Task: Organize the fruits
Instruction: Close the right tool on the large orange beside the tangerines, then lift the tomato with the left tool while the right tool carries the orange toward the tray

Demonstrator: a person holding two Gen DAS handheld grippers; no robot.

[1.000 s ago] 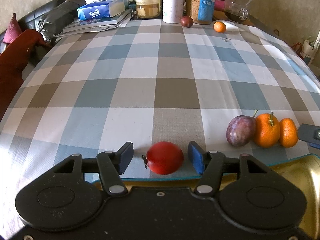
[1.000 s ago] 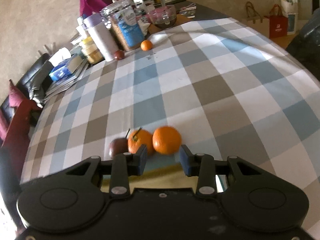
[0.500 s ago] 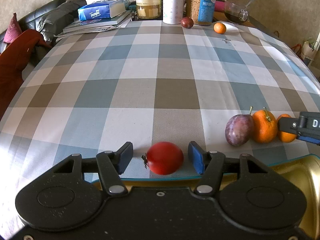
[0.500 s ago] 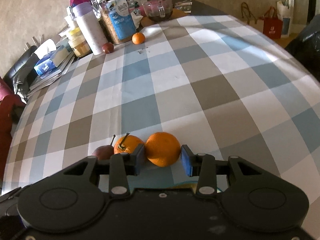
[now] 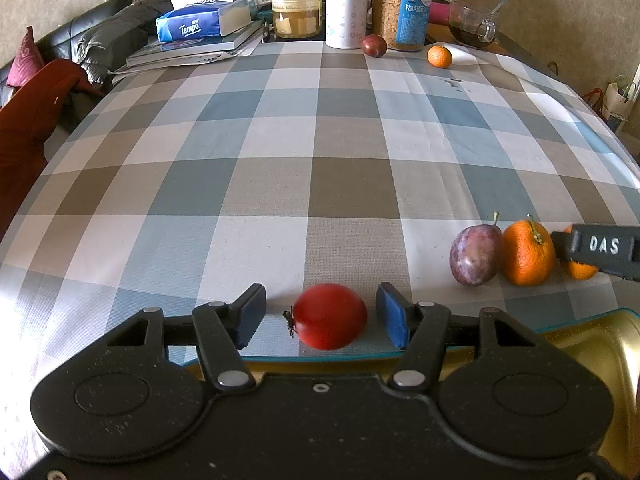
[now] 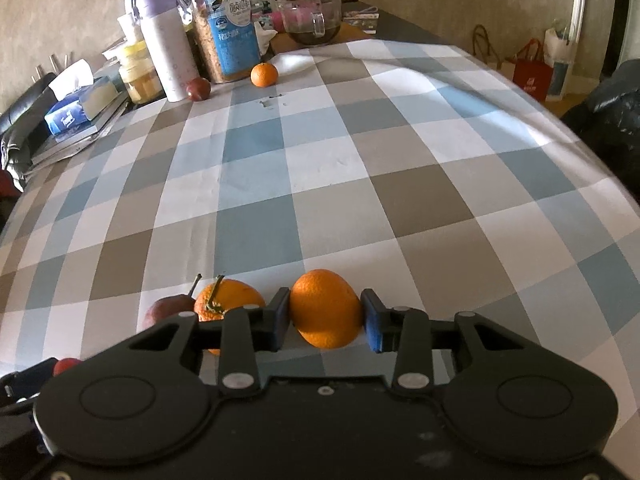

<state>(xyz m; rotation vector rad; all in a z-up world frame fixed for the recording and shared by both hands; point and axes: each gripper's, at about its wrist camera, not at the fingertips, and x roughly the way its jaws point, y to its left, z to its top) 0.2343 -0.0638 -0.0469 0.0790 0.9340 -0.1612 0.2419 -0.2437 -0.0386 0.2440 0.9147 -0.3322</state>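
Orange [image 6: 326, 309], pebbly and oval, long axis upright, is pinched by the just-closed right tongs [image 6: 325, 317] near the table's [image 6: 360, 168] edge; left tongs [image 5: 320, 314] are held open around a smooth tomato [image 5: 329, 316].

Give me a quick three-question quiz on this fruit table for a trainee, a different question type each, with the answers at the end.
1. True or false: the left claw is clamped on the red tomato.
2. Which fruit sits between the pads of the right claw? A. banana B. orange C. tomato
3. In the left wrist view, which fruit lies directly left of the stemmed orange?

Key
1. False: its pads stand clear of the tomato on both sides.
2. B. The jaws have just been closing, with the orange between them, and the pads now press on it.
3. The plum.
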